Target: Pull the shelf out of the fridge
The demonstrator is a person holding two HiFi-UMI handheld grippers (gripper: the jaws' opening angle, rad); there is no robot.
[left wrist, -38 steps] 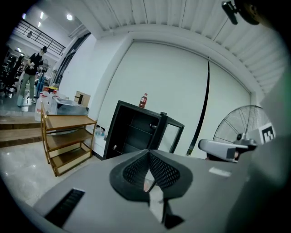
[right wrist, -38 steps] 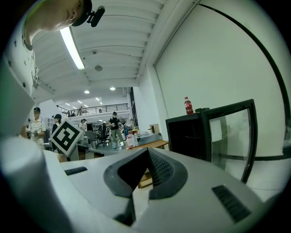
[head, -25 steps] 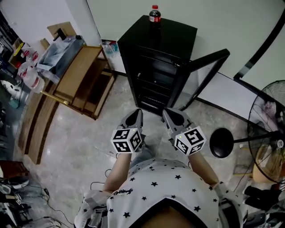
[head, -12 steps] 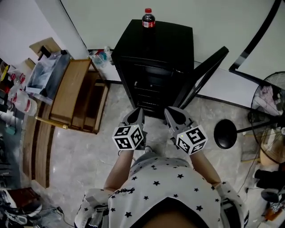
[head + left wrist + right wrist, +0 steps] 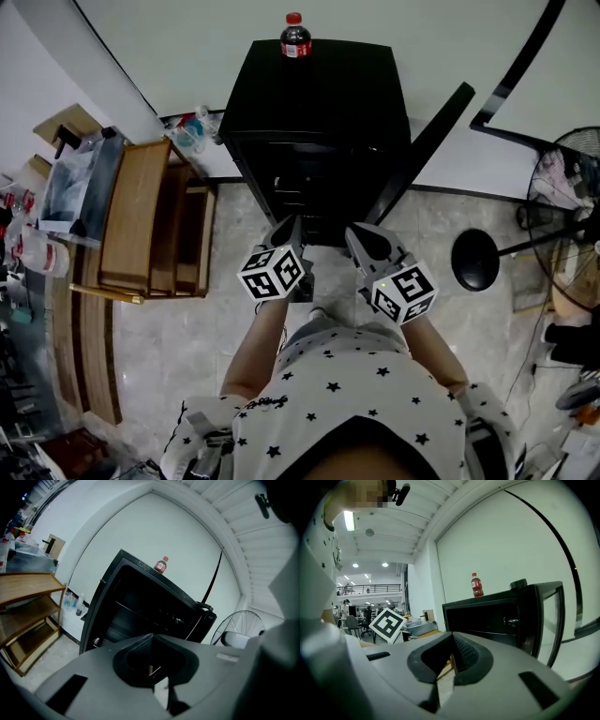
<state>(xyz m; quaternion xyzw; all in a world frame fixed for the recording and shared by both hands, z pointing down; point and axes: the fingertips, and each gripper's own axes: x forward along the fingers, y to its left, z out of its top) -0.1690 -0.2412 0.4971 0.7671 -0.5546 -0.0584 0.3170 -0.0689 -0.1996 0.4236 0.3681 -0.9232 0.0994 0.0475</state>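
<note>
Shelf pull not begun: left tongs (image 5: 292,228) and right tongs (image 5: 359,236) are both shut, empty, just short of the open fridge (image 5: 328,84). Shelf (image 5: 136,611) sits inside. Best to open the jaws, grip its front edge, pull level, clear of the door (image 5: 427,141).

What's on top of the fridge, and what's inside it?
A bottle stands on the fridge top, near its back edge. The door is open; inside, shelves show dimly. Whether anything lies on them is too dark to tell.

The fridge (image 5: 323,94) is finished in black, the bottle (image 5: 294,36) capped red (label too), the shirt (image 5: 347,394) white, black-starred.
</note>
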